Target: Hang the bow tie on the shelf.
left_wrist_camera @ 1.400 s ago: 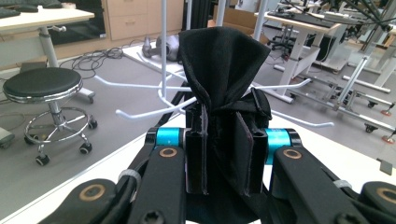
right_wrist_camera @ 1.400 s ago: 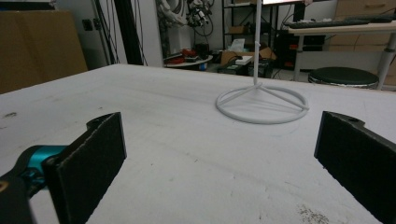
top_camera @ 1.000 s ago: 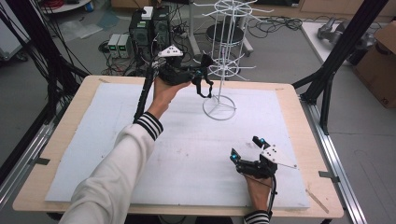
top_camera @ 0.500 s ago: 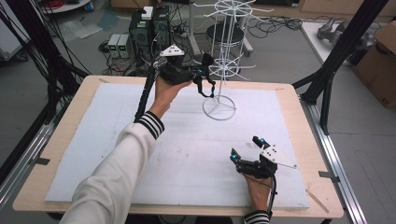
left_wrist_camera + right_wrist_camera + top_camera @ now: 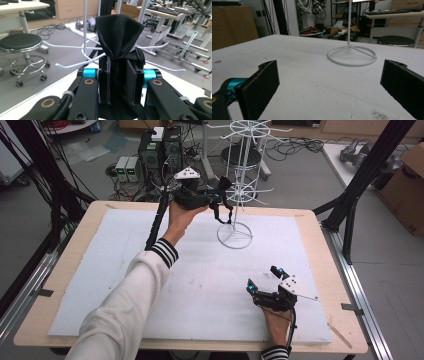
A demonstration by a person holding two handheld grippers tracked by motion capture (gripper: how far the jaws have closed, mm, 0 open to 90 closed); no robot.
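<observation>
Black cloth [image 5: 117, 37], folded and bunched, sits clenched between the jaws of the left gripper [image 5: 120, 83], which is raised at the far side of the table [image 5: 65, 265], right beside the white wire rack [image 5: 243, 180]. In the left gripper view the cloth stands up above the pads and a strap or loop [image 5: 140, 55] shows at its right edge, close to the rack's hooked arms [image 5: 72, 65]. That height and closeness suggest the work in hand is hanging the cloth on one of those arms: the grip is low on the fabric so the upper part stays free to go over a hook. In the high view part of the cloth [image 5: 220, 212] dangles below the gripper, beside the rack's pole and above its ring base [image 5: 235, 236].

The right gripper [image 5: 264, 279] rests near the table's front edge, well apart from the rack, jaws wide and holding nothing. It looks parked, out of the way of the left arm. Whether the loop already touches a hook I cannot tell.
</observation>
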